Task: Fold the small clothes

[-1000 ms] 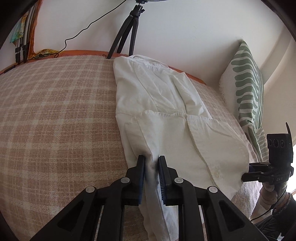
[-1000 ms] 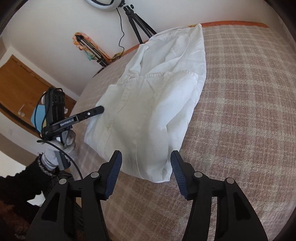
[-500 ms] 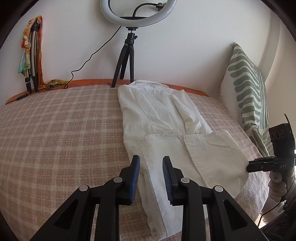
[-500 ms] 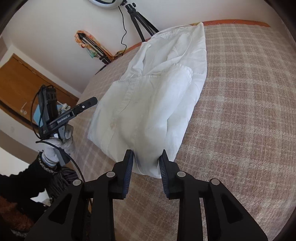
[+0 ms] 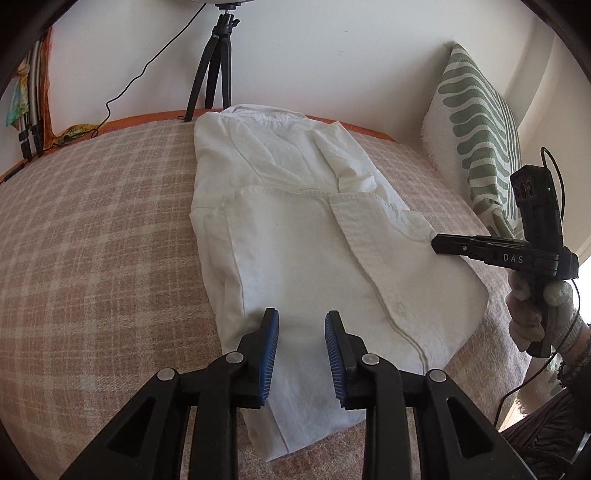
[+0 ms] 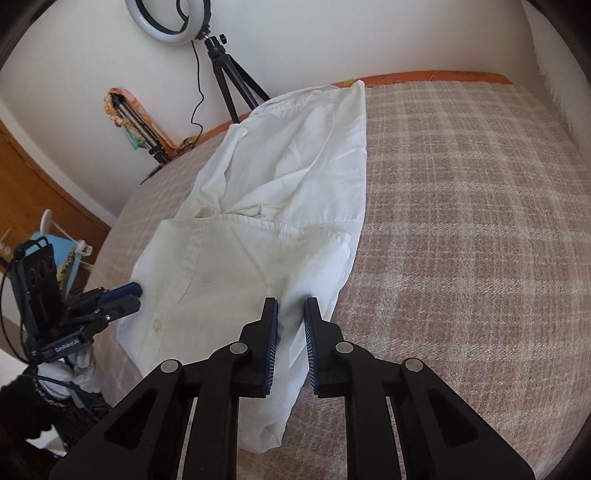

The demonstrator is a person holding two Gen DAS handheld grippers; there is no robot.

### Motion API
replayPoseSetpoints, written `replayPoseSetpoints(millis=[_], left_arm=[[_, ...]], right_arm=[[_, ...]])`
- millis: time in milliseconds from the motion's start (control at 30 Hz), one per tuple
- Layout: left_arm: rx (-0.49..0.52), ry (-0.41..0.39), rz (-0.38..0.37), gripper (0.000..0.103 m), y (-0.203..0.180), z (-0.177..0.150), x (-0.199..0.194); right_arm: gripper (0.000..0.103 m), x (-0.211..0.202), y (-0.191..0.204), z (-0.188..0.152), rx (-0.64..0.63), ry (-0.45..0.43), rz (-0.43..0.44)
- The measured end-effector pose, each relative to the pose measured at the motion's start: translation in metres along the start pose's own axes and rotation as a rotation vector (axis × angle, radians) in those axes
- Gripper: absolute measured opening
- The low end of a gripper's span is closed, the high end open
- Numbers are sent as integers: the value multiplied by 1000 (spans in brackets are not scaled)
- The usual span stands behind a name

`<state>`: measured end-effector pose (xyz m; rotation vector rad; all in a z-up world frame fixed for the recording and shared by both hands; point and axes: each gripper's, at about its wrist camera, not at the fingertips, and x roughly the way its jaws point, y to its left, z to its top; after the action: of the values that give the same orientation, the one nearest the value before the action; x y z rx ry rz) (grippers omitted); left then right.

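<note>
A white shirt [image 5: 295,240] lies lengthwise on the plaid bedspread [image 5: 92,240], its lower part folded up over the body. My left gripper [image 5: 301,325] hovers over the shirt's near left part, open, with flat cloth under the gap. In the right wrist view the shirt [image 6: 277,184] bunches up between the pads of my right gripper [image 6: 291,310], whose jaws are closing on the near right edge. The left wrist view shows the right gripper [image 5: 437,245] tip at that edge, held by a gloved hand [image 5: 532,306]. The left gripper [image 6: 135,297] shows at the shirt's far side.
A green-patterned pillow [image 5: 476,122] leans on the wall at the bed's right. A black tripod [image 5: 214,66] with a ring light [image 6: 166,22] stands behind the bed's far edge. A wooden door [image 6: 37,184] is off the left side. Bare bedspread [image 6: 461,240] spreads right of the shirt.
My left gripper let go of the shirt fold and its jaws widened. My right gripper's jaws narrowed from wide apart onto the shirt's near edge, and cloth now bunches between them.
</note>
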<state>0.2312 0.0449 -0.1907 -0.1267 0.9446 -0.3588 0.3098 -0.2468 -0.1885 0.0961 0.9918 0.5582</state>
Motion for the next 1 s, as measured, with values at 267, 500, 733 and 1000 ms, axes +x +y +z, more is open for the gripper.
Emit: replayPoseSetpoints(millis=[267,500,733,1000], left_arm=[[8,-48,6,26,-1,0,-16],[5,-38,23,26,3,-4,-13],[9,-46,75,31,11,15,-4],[-120,-58,95,40,42,35,-3]], right_arm=[[14,-33,-9,12,61,-104,-137],[15,-22,-14,16,125,-88,-54],[15,2,27,9,-64,-32,-102],[15,0,14,16,-6,-6,-83]])
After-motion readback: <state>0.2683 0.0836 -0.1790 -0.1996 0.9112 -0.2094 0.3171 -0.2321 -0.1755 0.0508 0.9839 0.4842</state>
